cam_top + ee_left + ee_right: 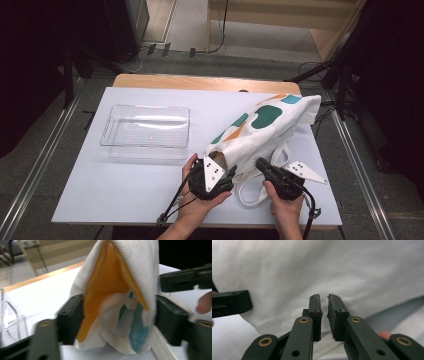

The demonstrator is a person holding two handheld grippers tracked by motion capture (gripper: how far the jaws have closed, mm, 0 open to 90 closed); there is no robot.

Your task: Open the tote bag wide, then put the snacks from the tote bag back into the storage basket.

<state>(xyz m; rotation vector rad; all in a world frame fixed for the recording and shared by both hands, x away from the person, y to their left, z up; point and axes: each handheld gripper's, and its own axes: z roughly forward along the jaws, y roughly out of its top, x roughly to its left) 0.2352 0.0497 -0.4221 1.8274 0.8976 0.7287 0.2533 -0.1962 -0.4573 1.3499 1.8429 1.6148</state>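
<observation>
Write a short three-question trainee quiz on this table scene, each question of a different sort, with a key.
1. True or false: the clear tray holds the tote bag.
2. Which gripper has the bag's open mouth between its jaws? A left gripper B right gripper
3. Fill in: the bag's lining is ____.

Key: 1 false, the bag lies on the table beside the tray. 2 A. 3 orange.

Tote bag [125, 290] mouth between the left gripper [117, 322] jaws is blurred; contents indistinct (orange lining, teal patch). Right gripper [324, 305] tips nearly meet against white cloth; any pinch cannot be confirmed.
</observation>
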